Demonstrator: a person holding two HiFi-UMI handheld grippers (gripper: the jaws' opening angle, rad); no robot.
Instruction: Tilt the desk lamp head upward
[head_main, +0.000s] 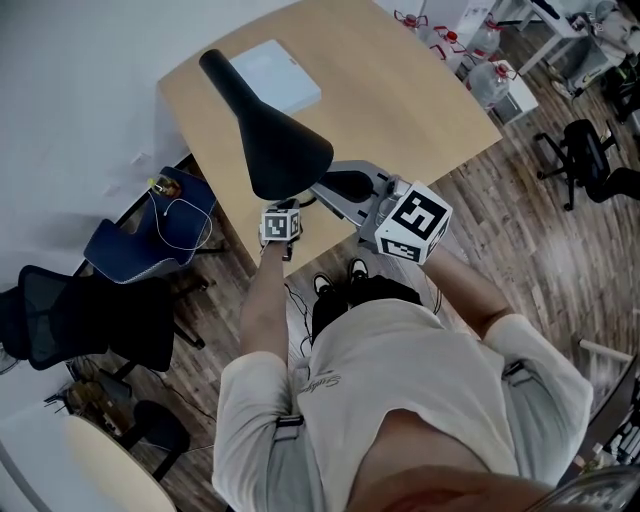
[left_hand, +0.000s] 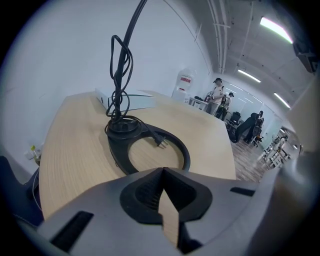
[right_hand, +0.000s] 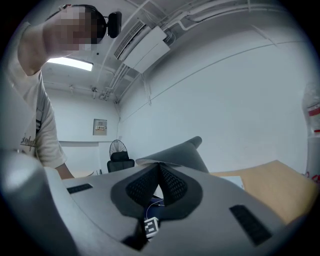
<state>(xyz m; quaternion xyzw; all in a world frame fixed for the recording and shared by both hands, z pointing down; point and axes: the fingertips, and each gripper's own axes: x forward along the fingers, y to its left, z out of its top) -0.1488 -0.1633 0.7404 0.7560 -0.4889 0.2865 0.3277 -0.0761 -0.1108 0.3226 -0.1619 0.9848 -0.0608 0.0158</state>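
Observation:
The black desk lamp head (head_main: 268, 132) hangs over the near edge of the wooden desk (head_main: 400, 90); its wide end points toward me. Its ring-shaped base (left_hand: 150, 150) rests on the desk, with the coiled cord and plug (left_hand: 161, 142) lying on it, straight ahead of my left gripper (left_hand: 162, 172). That gripper is shut and holds nothing; in the head view only its marker cube (head_main: 281, 224) shows under the lamp head. My right gripper (right_hand: 160, 164) is shut too, its tips right at the grey rim of the lamp head (right_hand: 175, 152). In the head view the right gripper (head_main: 322, 188) reaches in from the right.
A flat white box (head_main: 275, 72) lies at the desk's far side. Water bottles (head_main: 490, 75) and office chairs (head_main: 590, 160) stand to the right. A dark chair (head_main: 90, 320) and a blue seat with a cable (head_main: 150, 235) are on the left. People (left_hand: 218, 97) stand far off.

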